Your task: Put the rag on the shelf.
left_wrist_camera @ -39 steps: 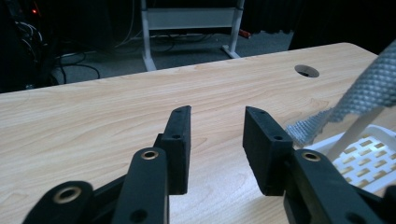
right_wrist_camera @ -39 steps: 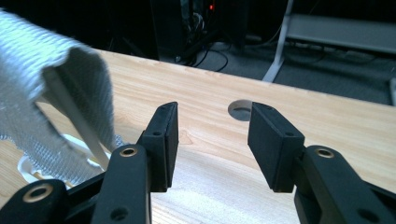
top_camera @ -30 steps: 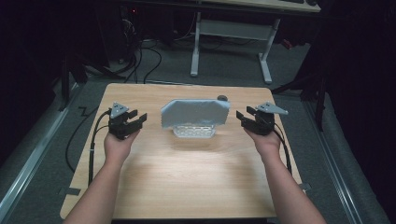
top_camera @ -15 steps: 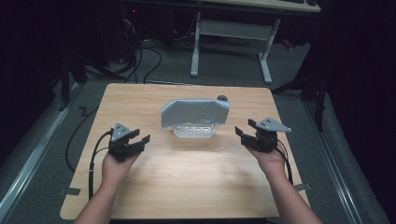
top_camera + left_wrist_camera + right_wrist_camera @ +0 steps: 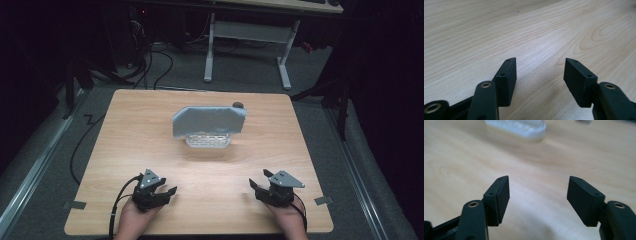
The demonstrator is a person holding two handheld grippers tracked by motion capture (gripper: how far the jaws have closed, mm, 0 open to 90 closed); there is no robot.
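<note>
Seen from above, a light wooden table [image 5: 150,130] carries a grey-blue cloth [image 5: 209,121] draped over a white slotted plastic rack [image 5: 207,140] near its centre. The left black two-jaw gripper [image 5: 167,192] sits at seven o'clock from the rack, the right black two-jaw gripper [image 5: 256,186] at five o'clock, both well apart from it. Both have just been opening; their jaws stand wide apart with nothing between them.

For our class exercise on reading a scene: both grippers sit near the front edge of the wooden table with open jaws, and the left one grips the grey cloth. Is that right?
Not quite. The left gripper grips nothing: the left gripper view shows bare table between its open jaws. The grey cloth hangs over the white rack at mid-table, apart from both. The right gripper is open too.
</note>
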